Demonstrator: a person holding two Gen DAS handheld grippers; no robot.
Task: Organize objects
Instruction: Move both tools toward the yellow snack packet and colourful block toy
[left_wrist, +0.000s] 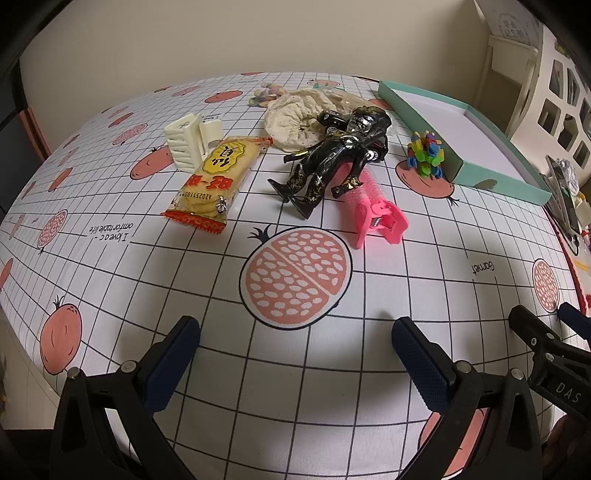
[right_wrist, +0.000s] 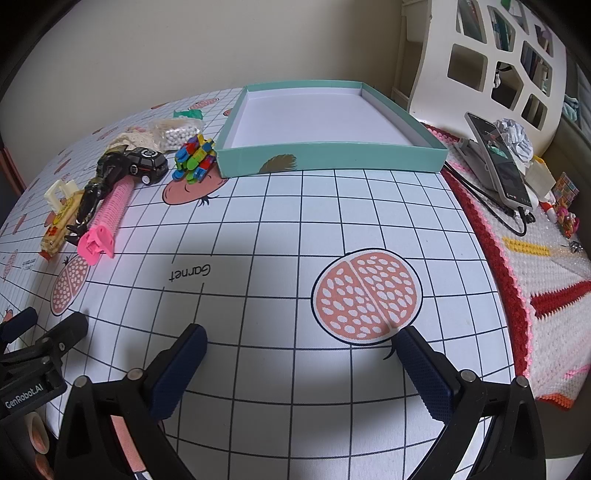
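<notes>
A table is covered by a white grid-patterned cloth (left_wrist: 369, 332) printed with pomegranates. A shallow teal box (right_wrist: 332, 157), white inside and holding nothing, is set toward the far right corner of the table. The loose items are gathered along the far edge, left of the box. A cream crocheted piece (left_wrist: 291, 122) is laid there with a black toy figure (left_wrist: 332, 162) sprawled over its near side, a black toy car (right_wrist: 146, 164) lying against the figure. A snack packet (left_wrist: 214, 177) in yellow and red is placed to the left, touched at its far end by a cream hair claw (left_wrist: 186, 142). A pink hair roller with its clip (left_wrist: 373, 206) is found just beside the figure's legs. A small cluster of coloured clips (left_wrist: 426, 155) is set against the box's near-left corner. The left gripper (left_wrist: 295, 334) and the right gripper (right_wrist: 301, 345) are held over the near edge, both spread wide with nothing between the jaws.
</notes>
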